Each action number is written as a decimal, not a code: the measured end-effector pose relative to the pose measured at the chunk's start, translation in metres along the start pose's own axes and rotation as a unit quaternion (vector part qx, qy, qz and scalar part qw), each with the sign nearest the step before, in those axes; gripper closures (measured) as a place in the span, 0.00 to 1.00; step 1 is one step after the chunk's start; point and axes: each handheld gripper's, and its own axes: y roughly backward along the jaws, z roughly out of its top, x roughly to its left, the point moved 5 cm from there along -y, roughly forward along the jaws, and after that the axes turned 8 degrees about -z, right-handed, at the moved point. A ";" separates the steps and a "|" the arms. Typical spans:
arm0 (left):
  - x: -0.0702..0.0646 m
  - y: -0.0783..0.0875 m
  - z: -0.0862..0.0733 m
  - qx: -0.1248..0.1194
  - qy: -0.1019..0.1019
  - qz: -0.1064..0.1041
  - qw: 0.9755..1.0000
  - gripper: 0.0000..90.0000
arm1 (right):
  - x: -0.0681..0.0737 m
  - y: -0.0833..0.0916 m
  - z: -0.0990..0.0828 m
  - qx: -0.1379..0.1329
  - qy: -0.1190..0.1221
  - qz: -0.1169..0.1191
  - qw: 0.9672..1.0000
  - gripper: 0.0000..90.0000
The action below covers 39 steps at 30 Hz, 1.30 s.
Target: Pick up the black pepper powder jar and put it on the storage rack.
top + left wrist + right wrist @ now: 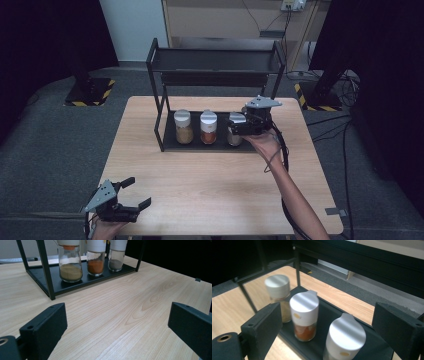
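A black two-tier rack (170, 146) stands at the back of the wooden table. Its lower shelf (287, 332) holds three white-lidded spice jars: a tan one (183, 128), an orange one (208, 128) and a grey one (233, 135). My right gripper (241, 124) hovers above and just right of the grey jar (345, 337), tilted down at it. Its jaws are open (329, 323), with the grey jar's lid low between them and untouched. My left gripper (134, 194) rests at the table's near left corner, open (115, 325) over bare wood.
The rack's upper shelf (215, 62) sits empty above the jars, and its black posts (47, 270) frame the lower shelf. The wooden table (210, 185) stretches from the rack to the front edge. Cables and stand bases lie on the floor around it.
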 end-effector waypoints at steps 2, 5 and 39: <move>0.000 0.001 0.000 -0.002 0.001 0.001 1.000 0.01 | 0.001 0.007 -0.005 -0.005 -0.005 0.007 1.000 0.11; 0.001 0.001 -0.001 -0.005 0.004 0.001 1.000 0.01 | 0.001 0.017 -0.011 -0.005 -0.005 0.010 1.000 0.11; 0.000 0.000 0.000 0.001 -0.004 -0.006 1.000 0.01 | 0.007 0.128 -0.044 -0.042 0.012 0.017 0.999 0.10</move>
